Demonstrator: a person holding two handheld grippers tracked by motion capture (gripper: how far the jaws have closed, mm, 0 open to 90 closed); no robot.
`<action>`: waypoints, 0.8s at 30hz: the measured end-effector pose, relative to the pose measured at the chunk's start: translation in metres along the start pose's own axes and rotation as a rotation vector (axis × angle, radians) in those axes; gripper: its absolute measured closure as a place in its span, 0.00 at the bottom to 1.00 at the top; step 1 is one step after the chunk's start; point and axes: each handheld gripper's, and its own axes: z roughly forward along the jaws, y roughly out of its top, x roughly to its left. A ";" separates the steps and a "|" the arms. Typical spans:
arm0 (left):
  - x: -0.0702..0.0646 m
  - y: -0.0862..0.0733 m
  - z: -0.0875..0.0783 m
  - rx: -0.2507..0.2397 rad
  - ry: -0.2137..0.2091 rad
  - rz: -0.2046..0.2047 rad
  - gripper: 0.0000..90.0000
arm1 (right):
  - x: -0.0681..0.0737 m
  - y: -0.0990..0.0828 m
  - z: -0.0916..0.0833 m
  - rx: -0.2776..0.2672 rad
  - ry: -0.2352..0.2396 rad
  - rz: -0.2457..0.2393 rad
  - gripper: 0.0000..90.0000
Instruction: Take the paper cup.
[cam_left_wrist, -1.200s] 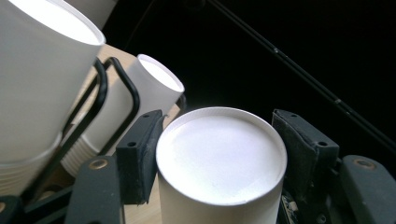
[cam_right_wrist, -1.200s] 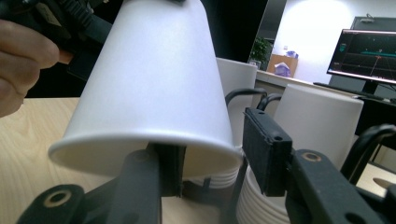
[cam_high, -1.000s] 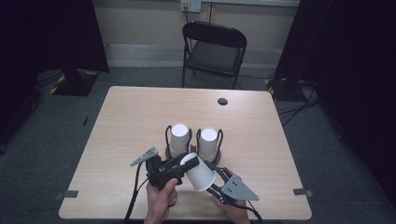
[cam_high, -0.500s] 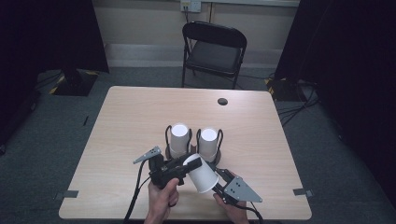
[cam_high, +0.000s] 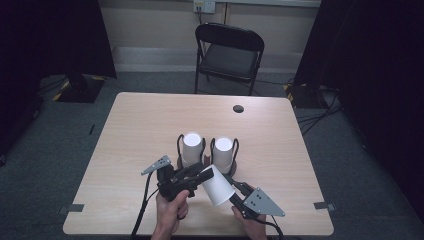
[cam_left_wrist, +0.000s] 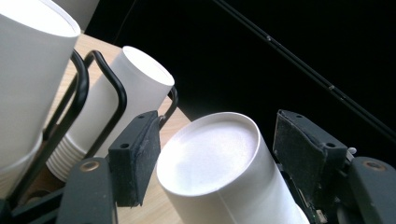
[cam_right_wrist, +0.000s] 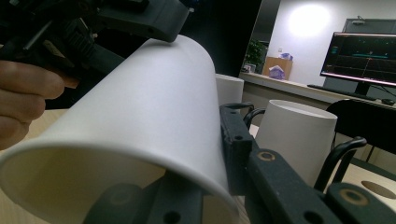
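Little has shifted since the earlier frames: both hands hold place above the worktop (cam_high: 125, 135), but the left gripper (cam_high: 192, 175) jaws have just been opening off the bottom end of the paper cup (cam_high: 217, 186), now standing clear either side of it, while the right gripper (cam_high: 235, 192) jaws have just been closing and clamp the cup wall near its mouth. Cup hangs tilted in front of two cup stacks (cam_high: 192, 147) in their wire holders (cam_high: 179, 145). Risk: thin wall could crush or slip under a one-sided grip; a swing may knock the stacks.

Matt white paper cup (cam_high: 218, 185), pale wood-grain table (cam_high: 140, 130), black wire holders (cam_high: 179, 145)
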 end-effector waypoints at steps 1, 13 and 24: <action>0.000 0.001 -0.001 -0.004 0.009 0.008 0.35 | -0.001 0.000 0.000 0.004 0.002 0.004 0.97; 0.003 0.001 -0.010 -0.017 0.117 0.164 0.31 | -0.005 0.001 -0.001 0.094 0.057 0.076 0.97; 0.007 0.000 -0.017 -0.040 0.189 0.250 0.25 | -0.011 -0.001 0.001 0.199 0.059 0.111 0.97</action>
